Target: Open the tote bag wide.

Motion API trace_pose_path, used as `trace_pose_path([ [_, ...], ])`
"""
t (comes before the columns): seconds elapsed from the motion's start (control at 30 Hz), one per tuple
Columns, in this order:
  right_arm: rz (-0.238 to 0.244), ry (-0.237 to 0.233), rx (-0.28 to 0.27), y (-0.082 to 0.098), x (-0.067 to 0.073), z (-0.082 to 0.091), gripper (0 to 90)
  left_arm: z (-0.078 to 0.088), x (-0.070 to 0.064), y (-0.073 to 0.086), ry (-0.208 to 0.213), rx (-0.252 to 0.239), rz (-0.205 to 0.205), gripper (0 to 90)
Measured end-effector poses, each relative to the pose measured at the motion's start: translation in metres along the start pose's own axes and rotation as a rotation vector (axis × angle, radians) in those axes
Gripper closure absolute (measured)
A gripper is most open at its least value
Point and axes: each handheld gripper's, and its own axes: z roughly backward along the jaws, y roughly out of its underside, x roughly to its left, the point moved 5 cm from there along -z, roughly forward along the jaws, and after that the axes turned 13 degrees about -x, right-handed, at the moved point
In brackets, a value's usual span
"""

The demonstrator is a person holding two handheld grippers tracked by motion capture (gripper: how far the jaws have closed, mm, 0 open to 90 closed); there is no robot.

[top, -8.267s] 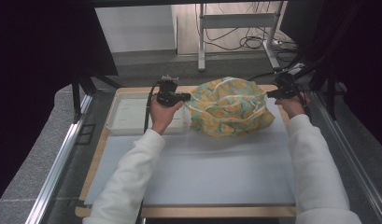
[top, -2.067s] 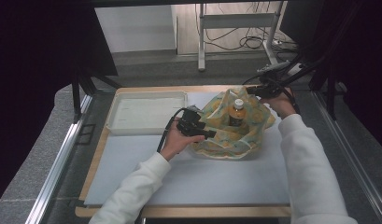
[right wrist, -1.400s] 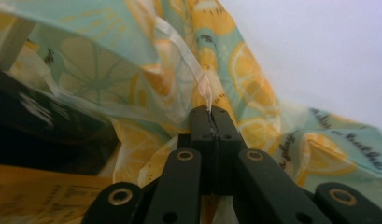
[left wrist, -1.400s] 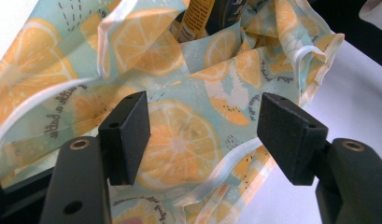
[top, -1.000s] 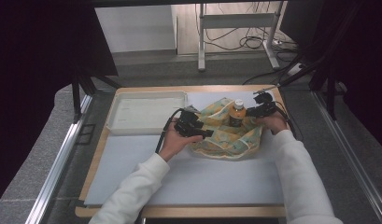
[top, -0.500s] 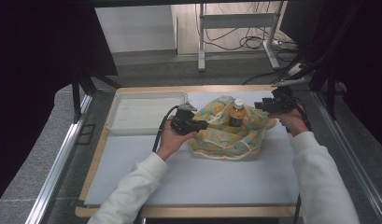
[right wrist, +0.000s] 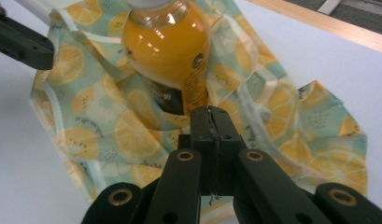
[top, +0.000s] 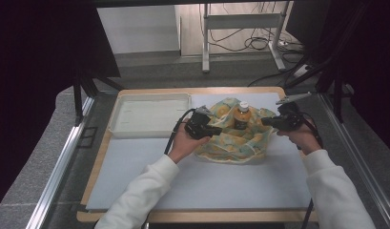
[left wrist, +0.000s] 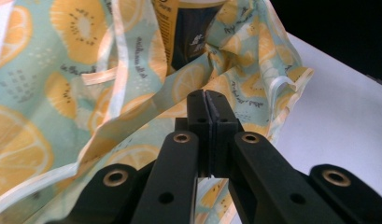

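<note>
The lemon-print cloth (top: 233,138) lies crumpled near the far right corner of the worktop (top: 230,191), with a juice bottle (top: 240,116) standing upright in its middle. Both claws have just been closing: the left claw (left wrist: 208,100) is pressed together on a fold of cloth, and the right claw (right wrist: 210,116) looks to pinch a thin fold too (hard to confirm). The cloth is soft, light and slippy, best taken by its hemmed corners; the bottle is heavier and could tip.
</note>
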Motion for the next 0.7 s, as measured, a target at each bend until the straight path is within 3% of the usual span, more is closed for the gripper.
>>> trace_pose_path([
  [0.23, 0.001, 0.002, 0.028, 0.008, 0.004, -0.012, 88.9, -0.016, 0.000, -0.002, -0.005, 0.032, -0.015, 89.7],
  [0.33, 0.021, 0.000, 0.066, 0.013, 0.008, -0.022, 88.9, -0.027, 0.003, -0.006, -0.024, 0.043, -0.013, 89.7],
  [0.5, 0.045, 0.000, 0.101, 0.018, 0.015, -0.041, 88.9, -0.051, 0.020, -0.006, -0.063, 0.075, -0.019, 89.6],
  [0.7, 0.040, 0.015, 0.152, 0.029, 0.012, -0.064, 88.9, -0.070, 0.039, -0.005, -0.076, 0.078, 0.022, 89.5],
])
